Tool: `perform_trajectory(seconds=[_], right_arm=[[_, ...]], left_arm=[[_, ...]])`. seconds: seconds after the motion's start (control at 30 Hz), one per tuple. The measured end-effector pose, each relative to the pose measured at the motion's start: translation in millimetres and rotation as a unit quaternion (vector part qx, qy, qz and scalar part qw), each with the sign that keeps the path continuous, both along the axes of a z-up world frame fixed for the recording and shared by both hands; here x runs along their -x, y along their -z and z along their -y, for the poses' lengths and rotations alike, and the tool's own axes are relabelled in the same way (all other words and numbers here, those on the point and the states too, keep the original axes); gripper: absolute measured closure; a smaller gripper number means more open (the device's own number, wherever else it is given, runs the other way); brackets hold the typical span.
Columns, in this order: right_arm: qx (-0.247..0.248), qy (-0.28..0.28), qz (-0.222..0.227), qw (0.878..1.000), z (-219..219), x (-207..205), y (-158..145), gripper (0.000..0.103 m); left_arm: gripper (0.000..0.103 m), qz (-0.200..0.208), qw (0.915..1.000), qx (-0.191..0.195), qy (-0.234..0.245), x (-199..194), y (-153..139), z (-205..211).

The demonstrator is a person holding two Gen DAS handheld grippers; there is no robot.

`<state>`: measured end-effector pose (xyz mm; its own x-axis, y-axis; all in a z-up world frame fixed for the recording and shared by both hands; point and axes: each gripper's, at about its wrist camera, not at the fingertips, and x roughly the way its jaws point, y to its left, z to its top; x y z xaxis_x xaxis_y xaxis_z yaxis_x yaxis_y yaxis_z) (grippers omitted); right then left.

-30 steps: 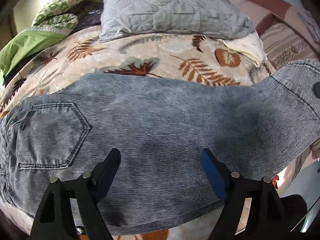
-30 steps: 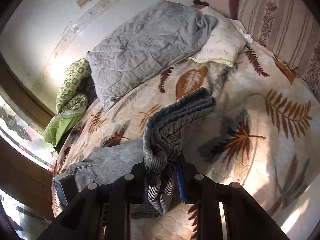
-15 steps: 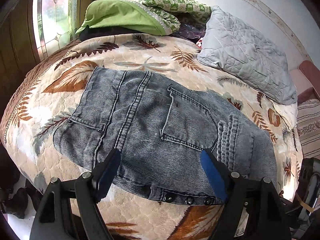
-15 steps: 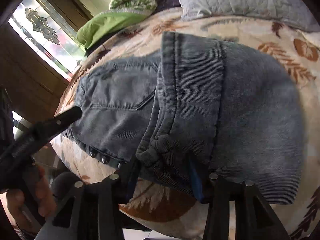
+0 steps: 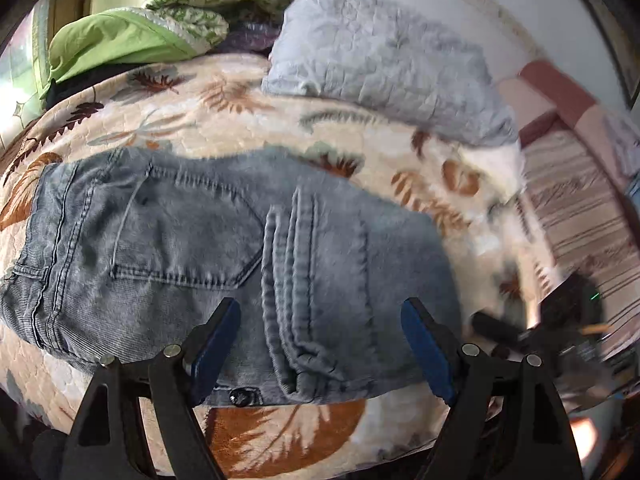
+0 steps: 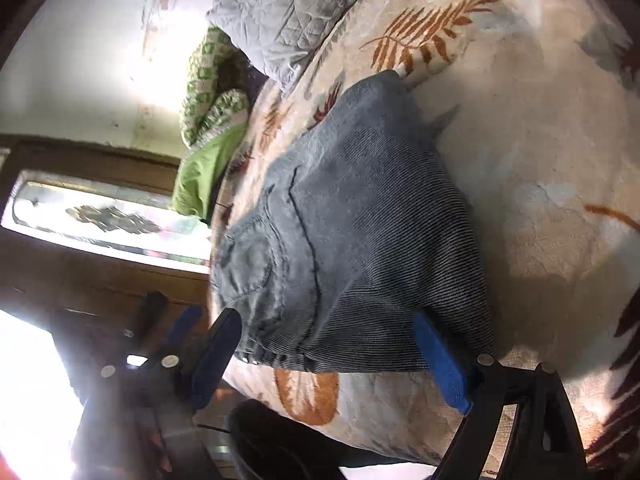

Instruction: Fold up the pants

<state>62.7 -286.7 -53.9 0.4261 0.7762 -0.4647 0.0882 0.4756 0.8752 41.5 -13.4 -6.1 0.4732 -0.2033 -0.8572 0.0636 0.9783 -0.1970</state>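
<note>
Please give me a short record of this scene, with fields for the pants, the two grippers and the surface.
pants: grey jeans, folded over, hem lying across back pocket
surface: leaf-print bedspread
left gripper: open, above the jeans, holding nothing
right gripper: jaws opening, jeans edge between the pads, not pressed
nearby: grey pillow, green cloth

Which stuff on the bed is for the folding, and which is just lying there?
For the job:
- jeans, folded over
- left tool, open
- right tool, opening, let go of the jeans

Just lying about:
- grey quilt
- green cloth
- green-patterned blanket
</note>
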Motion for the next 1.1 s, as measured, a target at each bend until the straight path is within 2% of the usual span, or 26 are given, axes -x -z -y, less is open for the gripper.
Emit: perform_trajectory(seconds=[0.03, 0.07, 0.1, 0.13, 0.23, 0.3, 0.33, 0.37, 0.43, 0.47, 0.5, 0.57, 0.67, 0.73, 0.8, 0.83, 0.9, 0.93, 0.97, 1.03, 1.1], right_arm=[[-0.016, 0.002, -0.004, 1.0, 6.8, -2.0, -3.4, 0.014], [-0.021, 0.003, 0.001, 1.0, 11.8, -5.1, -10.1, 0.014], [-0.017, 0.005, 0.013, 1.0, 15.8, -9.3, -19.3, 0.014], [-0.01, 0.005, 0.026, 1.0, 18.7, -15.1, -29.1, 0.014], [-0.014, -0.012, 0.041, 0.999, 20.0, -44.6, -50.1, 0.014], [-0.022, -0.031, 0.036, 0.999, 12.0, -71.9, -51.1, 0.013], [-0.009, -0.036, 0.032, 0.999, 9.2, -82.9, -49.2, 0.013], [0.009, -0.046, 0.024, 0.999, 2.5, -99.2, -42.5, 0.012], [0.05, -0.056, -0.024, 0.997, -7.0, -127.8, -12.8, 0.012], [0.043, -0.049, -0.046, 0.997, -5.8, -133.4, 3.2, 0.011], [0.022, -0.033, -0.043, 0.998, -2.9, -133.5, 5.9, 0.011], [0.022, -0.042, -0.024, 0.999, -0.3, -122.7, -11.5, 0.011], [0.043, -0.052, 0.013, 0.998, 8.0, -90.8, -40.9, 0.011], [0.043, -0.054, 0.015, 0.998, 15.6, -62.0, -48.1, 0.011], [0.025, -0.059, 0.01, 0.998, 18.3, -34.7, -42.3, 0.011], [0.016, -0.063, 0.005, 0.998, 16.7, -23.8, -35.0, 0.011], [0.035, -0.082, -0.03, 0.996, 9.4, -12.5, -7.4, 0.011], [0.021, -0.071, -0.02, 0.997, 12.1, -8.8, -1.2, 0.011], [0.007, -0.055, -0.016, 0.998, 16.7, -6.2, -2.7, 0.011], [0.013, -0.06, -0.02, 0.998, 17.3, -10.7, -12.8, 0.011], [0.025, -0.066, 0.007, 0.998, 16.3, -18.9, -31.1, 0.011]], left_arm=[[0.02, -0.044, 0.998, -0.045, 0.009, -4.7, 24.8, 8.5], [0.02, -0.053, 0.9962, -0.068, 0.011, -4.6, 39.8, 12.7], [0.02, -0.012, 0.9963, -0.084, 0.014, 2.4, 38.6, 16.8], [0.02, -0.005, 0.9949, -0.1, 0.018, 5.4, 38.1, 21.9], [0.02, -0.011, 0.9952, -0.097, 0.01, 3.8, 39.1, 23.1], [0.02, -0.009, 0.9953, -0.095, 0.014, 3.9, 40.7, 23.3], [0.02, -0.007, 0.9953, -0.095, 0.016, 4.5, 41.3, 23.1], [0.02, -0.006, 0.9955, -0.094, 0.016, 4.6, 41.8, 22.5], [0.02, -0.007, 0.9956, -0.092, 0.016, 4.0, 41.2, 21.4], [0.02, -0.01, 0.9958, -0.089, 0.016, 3.6, 39.3, 21.2], [0.02, -0.007, 0.9968, -0.079, 0.015, 6.4, 34.1, 17.9], [0.02, 0.016, 0.9985, -0.053, 0.005, 11.7, 22.9, 10.4], [0.02, 0.038, 0.9979, -0.053, -0.005, 11.1, 11.3, 6.7], [0.02, 0.023, 0.997, -0.073, -0.007, 4.7, 18.8, 8.3], [0.02, -0.011, 0.9955, -0.094, -0.01, -2.1, 36.4, 9.7], [0.019, -0.011, 0.9949, -0.1, -0.009, -2.3, 41.5, 10.9], [0.019, -0.002, 0.994, -0.109, -0.009, 0.5, 39.0, 13.6], [0.019, -0.005, 0.9942, -0.107, -0.009, 0.5, 37.4, 13.7], [0.019, -0.007, 0.9946, -0.103, -0.007, 0.6, 35.9, 12.9], [0.019, -0.01, 0.9953, -0.096, -0.008, -0.1, 35.6, 9.8], [0.019, -0.01, 0.9955, -0.094, -0.007, 0.3, 36.5, 9.0]])
